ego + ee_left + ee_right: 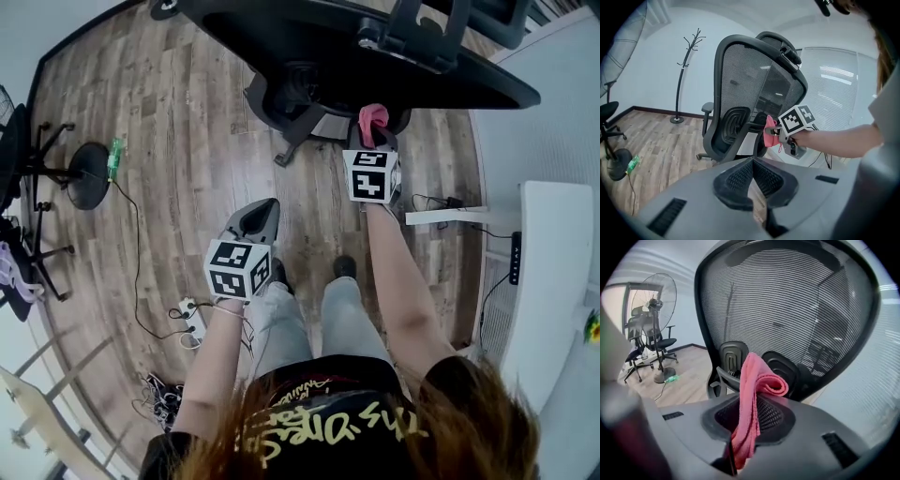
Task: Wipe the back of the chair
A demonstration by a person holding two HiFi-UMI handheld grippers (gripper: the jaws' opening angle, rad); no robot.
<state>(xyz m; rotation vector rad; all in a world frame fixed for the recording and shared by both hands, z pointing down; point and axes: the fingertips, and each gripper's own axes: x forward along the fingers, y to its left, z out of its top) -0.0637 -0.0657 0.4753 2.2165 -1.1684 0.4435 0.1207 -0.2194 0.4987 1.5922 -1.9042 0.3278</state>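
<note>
The black mesh-backed office chair [356,56] stands in front of me, its back [787,310] filling the right gripper view. My right gripper [373,142] is shut on a folded pink cloth [372,116], held just short of the mesh near the lumbar pads [733,357]. In the right gripper view the cloth [761,378] sticks up from between the jaws of my right gripper [749,401]. My left gripper [256,217] hangs lower and to the left, shut and holding nothing. From the left gripper view [753,161] I see the chair [754,79] and the cloth [769,133] beside it.
Wooden floor all round. A standing fan [658,301] and other office chairs [19,159] are off to the left. A power strip with cables [187,321] lies by my left foot. A white desk [553,281] is on the right, a coat stand [686,70] behind the chair.
</note>
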